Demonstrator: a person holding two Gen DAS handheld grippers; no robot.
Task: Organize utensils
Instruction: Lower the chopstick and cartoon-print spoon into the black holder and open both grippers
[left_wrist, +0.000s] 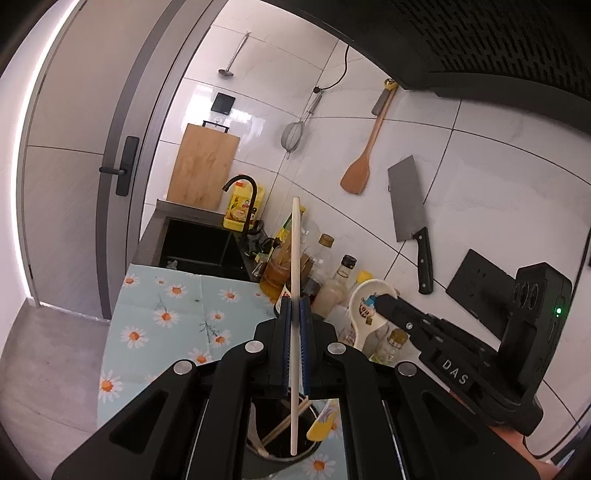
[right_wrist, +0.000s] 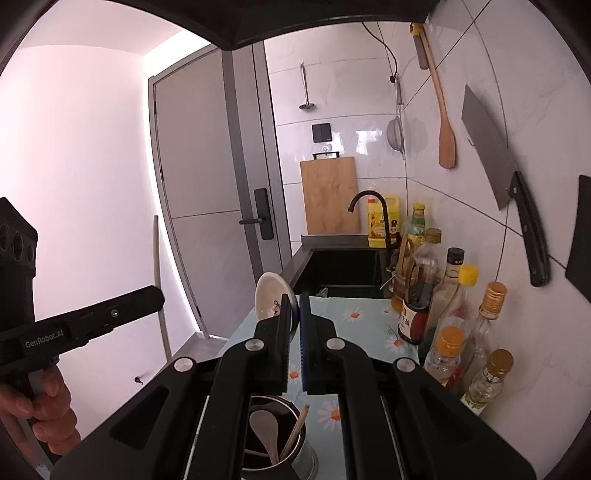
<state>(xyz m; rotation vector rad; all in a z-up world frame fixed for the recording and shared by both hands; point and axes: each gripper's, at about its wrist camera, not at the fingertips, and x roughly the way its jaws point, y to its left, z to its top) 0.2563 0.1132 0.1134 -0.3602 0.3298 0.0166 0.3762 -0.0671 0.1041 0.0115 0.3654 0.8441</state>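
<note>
My left gripper (left_wrist: 294, 306) is shut on a long white chopstick (left_wrist: 295, 258), held upright with its lower end inside the metal utensil holder (left_wrist: 284, 448). The holder contains wooden chopsticks and a yellow-handled utensil (left_wrist: 322, 424). My right gripper (right_wrist: 294, 306) is shut on a white ceramic spoon (right_wrist: 267, 295) with a cartoon print, held above the holder (right_wrist: 291, 454), which shows a spoon (right_wrist: 264, 430) and a wooden chopstick inside. The right gripper with the ceramic spoon (left_wrist: 364, 306) shows at right in the left wrist view. The left gripper (right_wrist: 159, 295) shows at left in the right wrist view.
A counter with a daisy cloth (left_wrist: 173, 314) runs to a black sink (left_wrist: 199, 240) and faucet. Several oil and sauce bottles (right_wrist: 443, 295) stand along the tiled wall. A cleaver (left_wrist: 410, 210), wooden spatula (left_wrist: 360, 170), strainer and cutting board (left_wrist: 203, 170) hang on the wall.
</note>
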